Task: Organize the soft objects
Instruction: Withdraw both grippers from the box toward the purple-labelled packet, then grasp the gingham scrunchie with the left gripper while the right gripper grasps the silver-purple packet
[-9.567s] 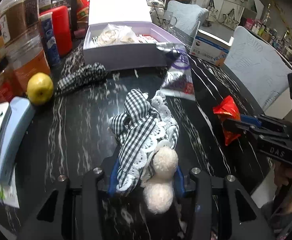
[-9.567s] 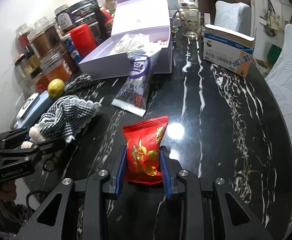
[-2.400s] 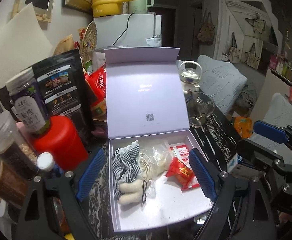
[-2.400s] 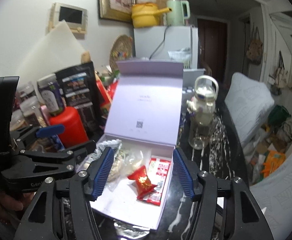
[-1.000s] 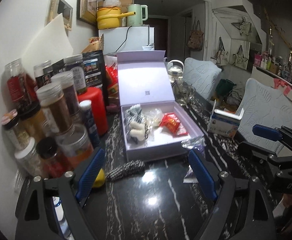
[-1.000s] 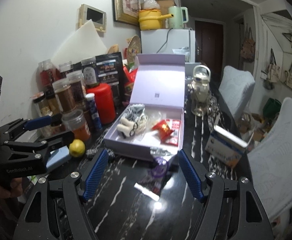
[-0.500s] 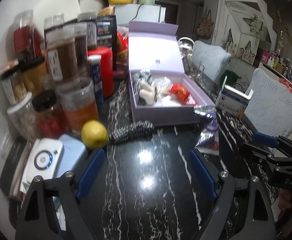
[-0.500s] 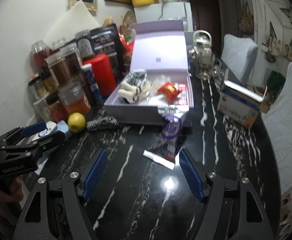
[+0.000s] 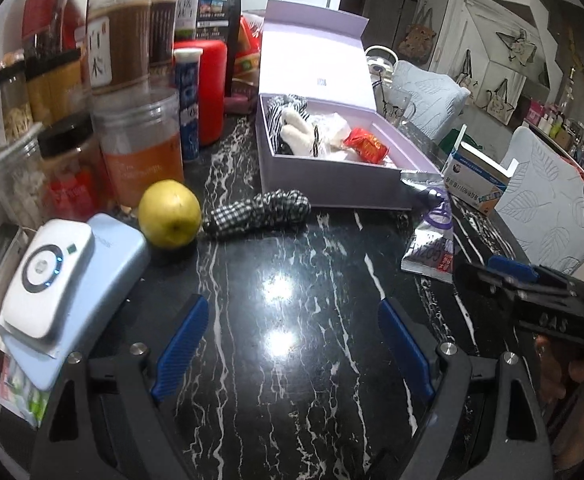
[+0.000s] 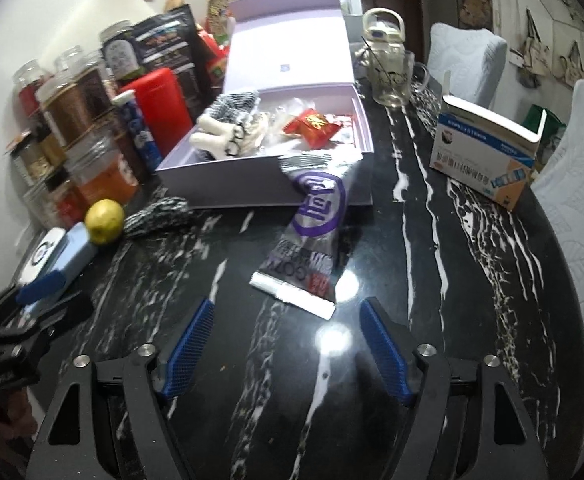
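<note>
An open lilac box (image 9: pixel 333 184) (image 10: pixel 252 186) stands on the black marble table. Inside lie a checked cloth with white pompoms (image 9: pixel 297 130) (image 10: pixel 222 132) and a red snack packet (image 9: pixel 365 146) (image 10: pixel 313 126). A rolled checked cloth (image 9: pixel 258 214) (image 10: pixel 156 210) lies in front of the box, beside a yellow fruit. A silver and purple pouch (image 9: pixel 431 236) (image 10: pixel 311 232) leans off the box's front corner. My left gripper (image 9: pixel 290 340) hovers open over bare table, nothing between its blue pads. My right gripper (image 10: pixel 286 344) is opening, empty, just short of the pouch.
Jars, a red canister (image 9: pixel 208 88) and a blue tube (image 9: pixel 188 104) crowd the left side. A yellow fruit (image 9: pixel 170 214) and a white device on a blue case (image 9: pixel 58 284) sit near left. A carton (image 10: pixel 487 148), glass mug (image 10: pixel 389 80) and white chairs stand at right.
Both grippers have sunk toward the table and tipped downward, so the box, pouch and rolled cloth look nearer. The right gripper's jaws have spread a little. Nothing on the table moved.
</note>
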The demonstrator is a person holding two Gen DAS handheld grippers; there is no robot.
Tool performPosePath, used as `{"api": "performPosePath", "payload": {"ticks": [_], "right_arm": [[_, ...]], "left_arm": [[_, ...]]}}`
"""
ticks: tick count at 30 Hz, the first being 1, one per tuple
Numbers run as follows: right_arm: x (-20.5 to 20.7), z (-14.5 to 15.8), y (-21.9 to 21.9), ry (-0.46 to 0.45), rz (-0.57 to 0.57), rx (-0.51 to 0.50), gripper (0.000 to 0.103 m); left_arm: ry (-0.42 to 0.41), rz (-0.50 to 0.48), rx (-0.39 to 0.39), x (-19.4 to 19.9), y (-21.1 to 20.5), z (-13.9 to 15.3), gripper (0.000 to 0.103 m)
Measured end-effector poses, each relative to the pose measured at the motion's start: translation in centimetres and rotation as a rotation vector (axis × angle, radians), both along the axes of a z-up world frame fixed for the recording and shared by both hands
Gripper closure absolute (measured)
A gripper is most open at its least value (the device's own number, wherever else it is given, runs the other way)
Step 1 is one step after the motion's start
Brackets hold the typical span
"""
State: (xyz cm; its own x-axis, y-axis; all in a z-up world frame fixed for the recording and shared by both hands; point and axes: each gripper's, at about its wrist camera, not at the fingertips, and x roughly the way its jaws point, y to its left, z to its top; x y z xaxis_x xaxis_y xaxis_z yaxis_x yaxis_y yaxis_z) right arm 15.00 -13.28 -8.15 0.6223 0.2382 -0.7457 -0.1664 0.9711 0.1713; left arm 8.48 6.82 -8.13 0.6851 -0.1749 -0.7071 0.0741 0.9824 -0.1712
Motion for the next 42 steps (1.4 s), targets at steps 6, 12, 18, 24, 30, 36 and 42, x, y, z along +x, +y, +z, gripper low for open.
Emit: {"api": "performPosePath", "payload": {"ticks": [6, 12, 18, 24, 30, 36, 42], "right_arm": [[3.4, -0.7, 0.0, 0.013, -0.029, -0.013, 0.02], [6.5, -1.3, 0.7, 0.013, 0.018, -0.058, 0.019], [8.1, -2.1, 0.3, 0.012, 0.042, -0.078, 0.057], [7.6, -2.0, -0.2, 0.006, 0.08, -0.037, 0.066], [6.8, -1.6, -1.1, 0.004, 0.086, -0.005, 0.066], [6.1, -1.7, -1.8, 0.023, 0.082, 0.014, 0.066], [5.4, -1.9, -2.3, 0.031, 0.074, 0.019, 0.066]], "left_arm": [[0.015, 0.006, 0.01, 1.9, -0.2, -0.7, 0.016], [0.007, -0.009, 0.079, 4.7, -0.7, -0.6, 0.016], [-0.029, -0.025, 0.139, 7.7, -0.9, -0.2, 0.016], [-0.03, -0.04, 0.17, 10.5, -0.8, -0.5, 0.02], [0.012, -0.114, 0.184, 12.5, -1.6, -1.4, 0.027], [0.082, -0.138, 0.196, 13.6, -2.1, -2.6, 0.056], [0.097, -0.169, 0.251, 12.3, -3.5, -2.8, 0.059]]}}
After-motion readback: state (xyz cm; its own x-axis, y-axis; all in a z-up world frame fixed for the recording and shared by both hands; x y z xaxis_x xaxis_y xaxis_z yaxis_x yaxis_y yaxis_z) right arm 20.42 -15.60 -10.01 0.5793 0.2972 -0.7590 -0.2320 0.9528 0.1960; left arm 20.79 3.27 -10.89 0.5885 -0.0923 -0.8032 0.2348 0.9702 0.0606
